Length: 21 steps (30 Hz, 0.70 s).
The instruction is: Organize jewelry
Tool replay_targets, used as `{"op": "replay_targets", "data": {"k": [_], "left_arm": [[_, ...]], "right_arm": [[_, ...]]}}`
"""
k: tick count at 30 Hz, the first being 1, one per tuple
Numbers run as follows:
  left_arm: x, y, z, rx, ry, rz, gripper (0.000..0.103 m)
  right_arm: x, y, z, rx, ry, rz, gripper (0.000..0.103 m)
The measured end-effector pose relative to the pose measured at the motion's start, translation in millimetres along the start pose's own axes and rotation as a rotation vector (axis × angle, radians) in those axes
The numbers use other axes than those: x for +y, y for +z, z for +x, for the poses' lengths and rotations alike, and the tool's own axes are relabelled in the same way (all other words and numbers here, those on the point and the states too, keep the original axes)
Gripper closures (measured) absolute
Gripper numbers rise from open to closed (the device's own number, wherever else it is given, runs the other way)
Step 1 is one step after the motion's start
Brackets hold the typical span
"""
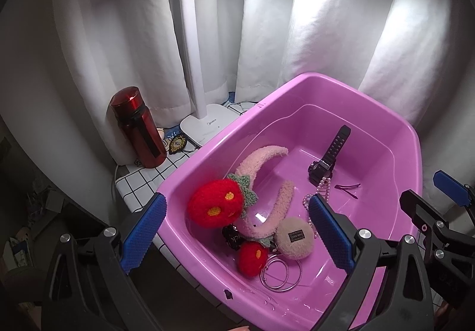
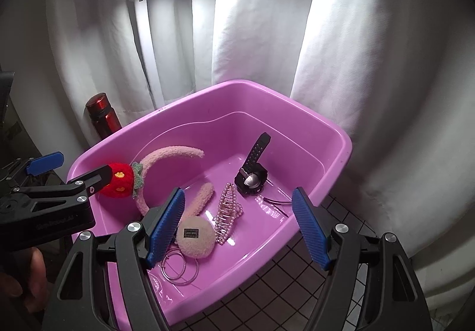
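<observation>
Both tools hover above the near end of the purple basin (image 2: pixel 332 135), which stands on a grid-patterned surface (image 2: pixel 285 280) in front of a white curtain. The left hand-held gripper (image 1: pixel 237 234) has its blue pads spread wide with nothing between them; the right hand-held gripper (image 2: pixel 237 230) is likewise spread and empty. All the jewelry lies inside the basin. In the right wrist view the pearl necklace (image 2: pixel 227 213) sits almost directly ahead, at about 12 o'clock between the fingers, with its long axis running from 12 to 6 o'clock, nearly in line with the fingers. The black watch (image 2: pixel 252 176) lies just beyond it at about 1 o'clock, its strap propped up toward the far wall. A thin hair clip (image 2: pixel 276 203) lies at 2 o'clock, near the right-hand wall. The round plush puff (image 2: pixel 194 237) and the silver hoops (image 2: pixel 179 267) lie at 10 o'clock, close to the left finger. In the left wrist view the pink strawberry headband (image 1: pixel 255 179) and a second knitted strawberry (image 1: pixel 252 256) fill the space ahead, while the necklace is partly hidden behind the right pad at 2 o'clock. Judged from these positions, the right tool is the nearer one to the necklace and watch; the left is better placed for the headband. Closing across the necklace's narrow width requires little or no wrist rotation. A red bottle (image 1: pixel 139 126) and a lamp base (image 1: pixel 204 123) stand outside the basin at 10 o'clock.
</observation>
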<state>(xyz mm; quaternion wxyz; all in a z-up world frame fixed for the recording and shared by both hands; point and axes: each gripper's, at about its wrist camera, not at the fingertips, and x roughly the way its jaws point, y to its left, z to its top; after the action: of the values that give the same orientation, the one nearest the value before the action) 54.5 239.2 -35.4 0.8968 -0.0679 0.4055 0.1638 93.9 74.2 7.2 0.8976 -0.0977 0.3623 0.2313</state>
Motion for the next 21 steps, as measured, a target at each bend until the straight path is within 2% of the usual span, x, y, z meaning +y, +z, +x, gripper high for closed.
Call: {"op": "replay_targets", "data": {"k": [21], "left_arm": [[-4.7,-6.8,-16.3,-0.009,0.0,0.008,0.008]], "right_arm": [[-0.8,-10.0,-17.3,-0.013,-0.005,-0.003,0.032]]}}
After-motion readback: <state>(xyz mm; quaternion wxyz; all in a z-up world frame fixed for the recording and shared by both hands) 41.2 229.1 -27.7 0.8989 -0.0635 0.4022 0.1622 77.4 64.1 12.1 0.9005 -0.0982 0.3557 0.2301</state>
